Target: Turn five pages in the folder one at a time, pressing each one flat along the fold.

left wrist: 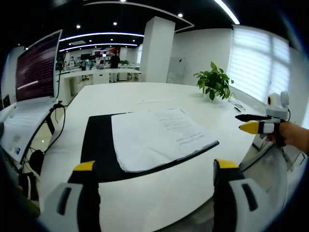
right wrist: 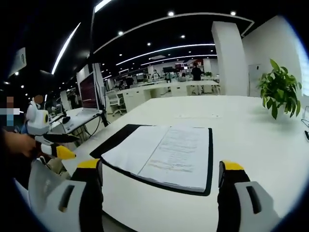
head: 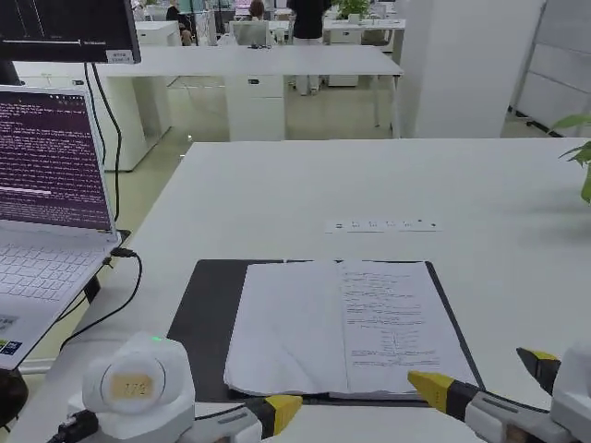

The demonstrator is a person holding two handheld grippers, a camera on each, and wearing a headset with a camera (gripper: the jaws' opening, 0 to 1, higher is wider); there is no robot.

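I found my left gripper (left wrist: 154,165) and right gripper (right wrist: 160,165) both spread and empty, just short of the folder (head: 208,314) lying open on the white table (head: 369,185); I judged a page-turn due, requiring a pinch on the right-hand page (head: 392,318) at its edge.

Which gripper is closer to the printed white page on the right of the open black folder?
Right. The right gripper is by the printed white page, at its near right corner; the left gripper is by the blank left page.
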